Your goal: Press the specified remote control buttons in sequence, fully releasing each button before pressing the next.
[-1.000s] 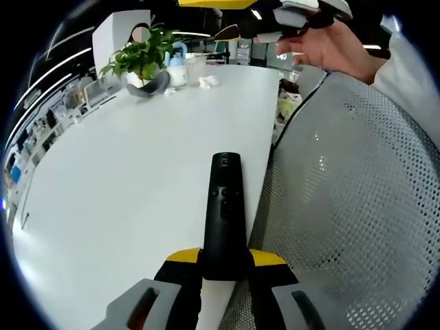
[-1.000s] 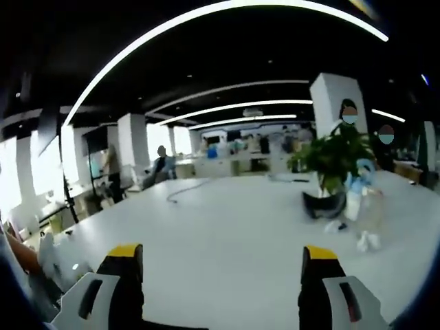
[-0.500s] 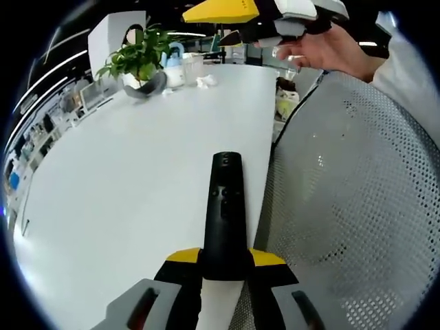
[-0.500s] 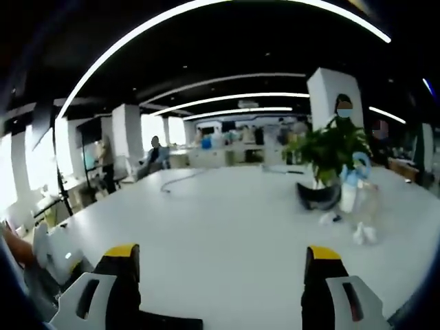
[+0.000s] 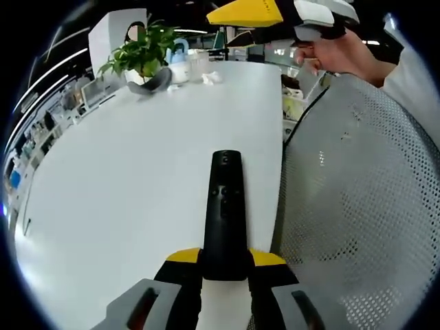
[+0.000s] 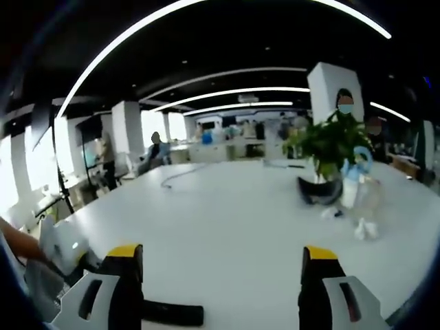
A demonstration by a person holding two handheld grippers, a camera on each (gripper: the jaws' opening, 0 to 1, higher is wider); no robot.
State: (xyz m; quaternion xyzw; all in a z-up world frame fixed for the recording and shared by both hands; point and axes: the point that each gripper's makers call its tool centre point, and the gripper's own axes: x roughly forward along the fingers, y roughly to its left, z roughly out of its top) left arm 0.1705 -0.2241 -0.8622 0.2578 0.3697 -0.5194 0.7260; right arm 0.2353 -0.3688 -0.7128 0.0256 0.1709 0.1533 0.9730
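One slim black remote control (image 5: pixel 223 213) is clamped at its near end between the jaws of the left hand-held gripper (image 5: pixel 223 265), its long axis running straight ahead of that gripper, over the white counter (image 5: pixel 124 165). Small round buttons are seen on its matte, rounded upper face. The right hand-held gripper (image 6: pixel 220 275), jaws held apart on nothing, is seen well above and beyond the remote's far tip in the left gripper view; in the right gripper view a dark end, probably the remote's, lies low between its jaws. Smooth counter and perforated mesh chair back (image 5: pixel 357 206) flank the remote.
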